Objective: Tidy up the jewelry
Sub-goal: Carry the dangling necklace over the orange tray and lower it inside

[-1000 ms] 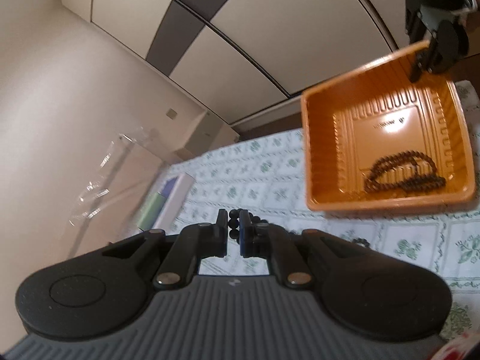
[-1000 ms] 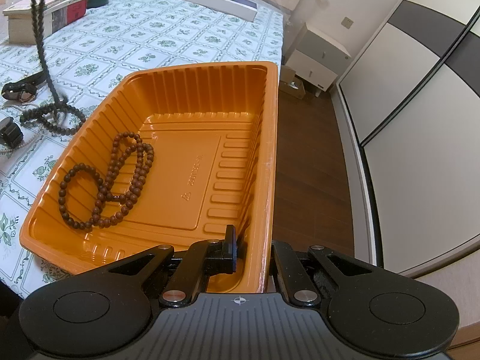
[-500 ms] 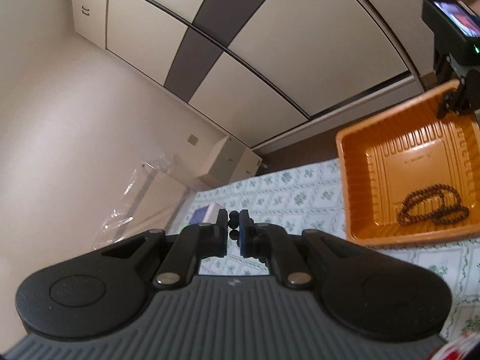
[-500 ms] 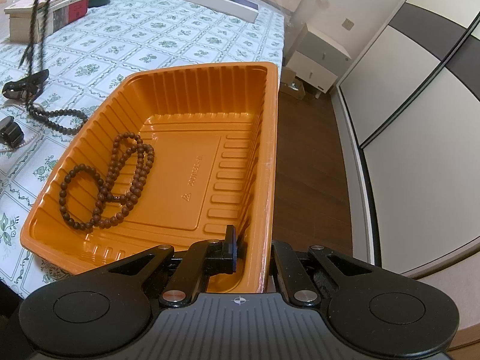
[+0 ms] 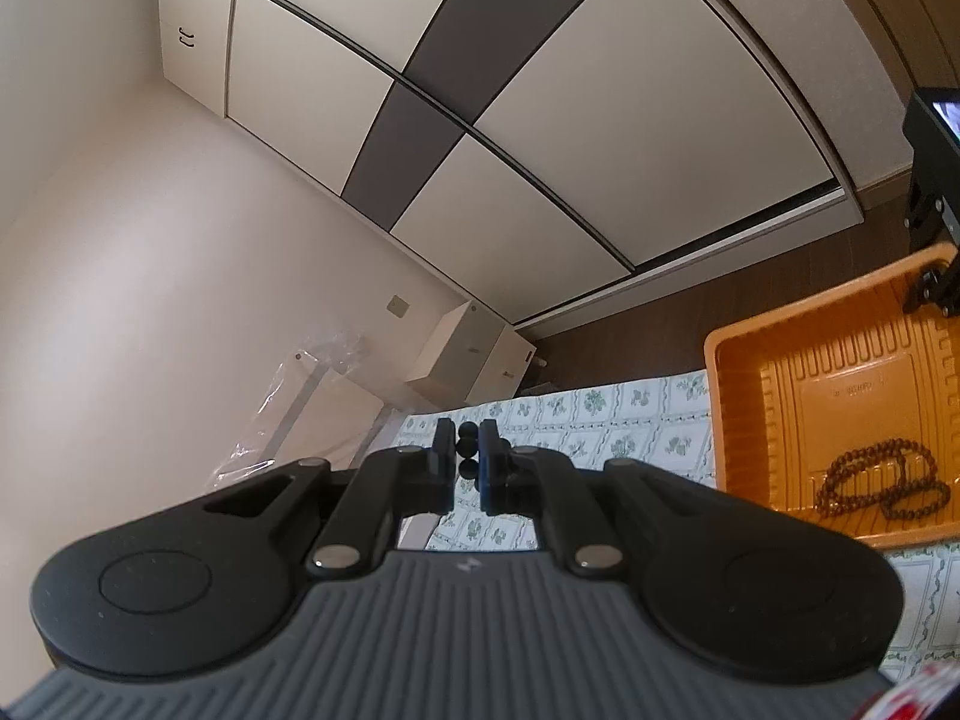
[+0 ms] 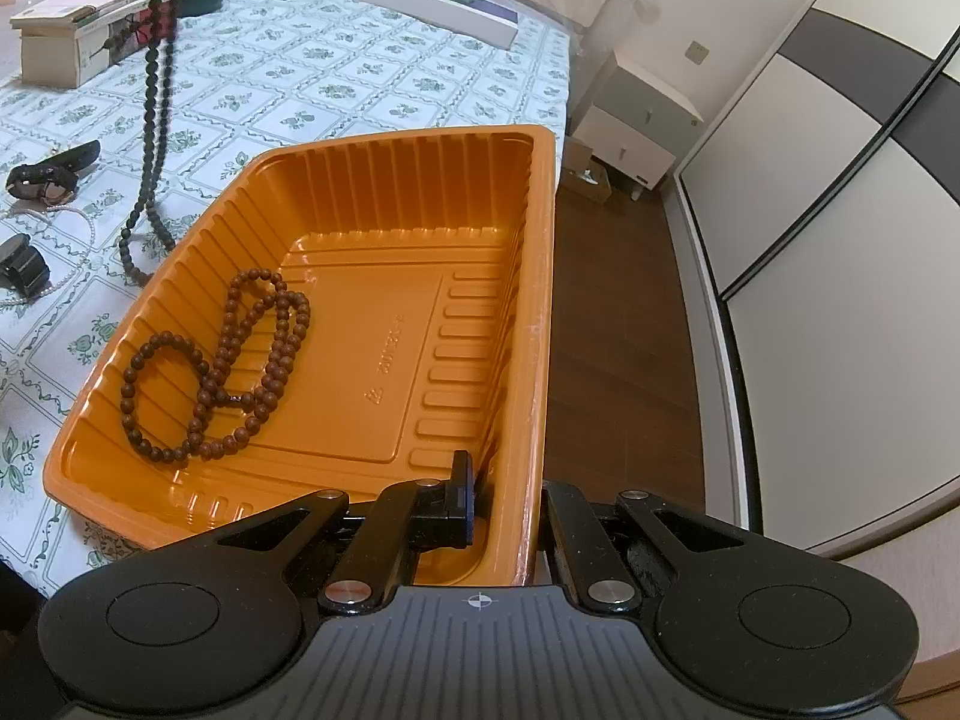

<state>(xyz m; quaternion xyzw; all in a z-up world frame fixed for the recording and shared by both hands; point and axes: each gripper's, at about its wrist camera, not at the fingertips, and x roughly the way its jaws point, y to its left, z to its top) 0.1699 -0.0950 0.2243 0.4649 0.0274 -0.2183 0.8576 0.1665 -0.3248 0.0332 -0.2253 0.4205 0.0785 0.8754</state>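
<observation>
My left gripper (image 5: 469,455) is shut on a black bead necklace (image 5: 467,449), a few beads showing between its pads. In the right wrist view that black necklace (image 6: 151,120) hangs as a long strand from the top left, its lower end close to the tablecloth beside the tray. An orange plastic tray (image 6: 390,138) sits at the table's edge with a brown bead necklace (image 6: 222,360) coiled inside. My right gripper (image 6: 510,504) is shut on the tray's near wall, one finger inside and one outside. The left wrist view shows the tray (image 5: 717,402), the brown necklace (image 5: 882,483) and the right gripper (image 5: 930,294).
On the floral tablecloth (image 6: 360,66) left of the tray lie two dark watches (image 6: 48,174) (image 6: 21,267) and a pearl strand (image 6: 81,222). Boxes (image 6: 66,36) (image 6: 432,6) stand at the back. The table ends just right of the tray, above a wood floor (image 6: 618,330) and a nightstand (image 6: 636,126).
The left gripper has risen with the black necklace; its coil has been drawn up off the tablecloth into a hanging strand. The right gripper and the tray have not moved.
</observation>
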